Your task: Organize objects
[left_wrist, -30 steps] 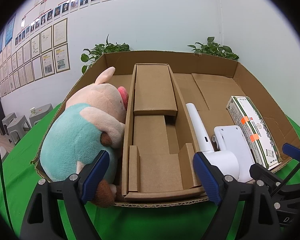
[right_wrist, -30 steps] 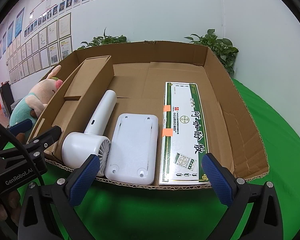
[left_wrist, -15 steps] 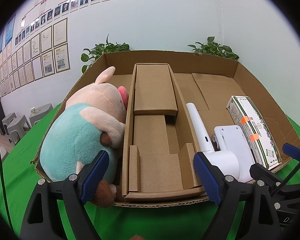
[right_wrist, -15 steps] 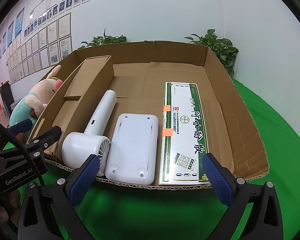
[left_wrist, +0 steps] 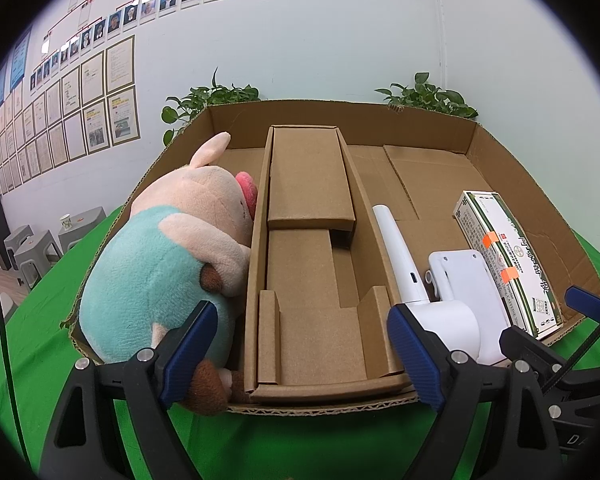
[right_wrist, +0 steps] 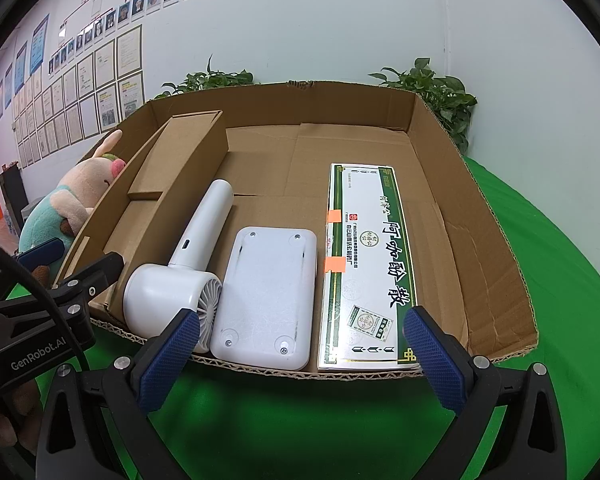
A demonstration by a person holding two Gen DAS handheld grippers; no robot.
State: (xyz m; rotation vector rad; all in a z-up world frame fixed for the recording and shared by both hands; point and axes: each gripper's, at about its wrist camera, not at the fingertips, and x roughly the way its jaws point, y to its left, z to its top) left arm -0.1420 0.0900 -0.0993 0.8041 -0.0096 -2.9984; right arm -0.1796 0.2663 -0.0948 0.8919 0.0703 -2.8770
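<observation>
A shallow cardboard tray [left_wrist: 340,114] [right_wrist: 496,236] holds all the objects. A plush pig [left_wrist: 168,264] [right_wrist: 66,208] in a teal shirt lies at its left end, beside a long brown cardboard insert box [left_wrist: 312,280] [right_wrist: 160,184]. To the right of that lie a white handheld fan [left_wrist: 424,292] [right_wrist: 184,268], a white flat device [left_wrist: 468,280] [right_wrist: 268,296] and a green-and-white carton [left_wrist: 504,256] [right_wrist: 366,268]. My left gripper [left_wrist: 300,348] stands open just before the tray's near edge, in front of the insert box. My right gripper [right_wrist: 300,356] is open in front of the white device and carton. Nothing sits between either pair of fingers.
The tray rests on a green cloth [right_wrist: 560,280] [left_wrist: 28,340]. Leafy plants [right_wrist: 432,88] stand behind it against a white wall with framed papers [left_wrist: 100,100]. Grey stools [left_wrist: 32,244] are at the far left. A black cable [left_wrist: 0,320] hangs at the left edge.
</observation>
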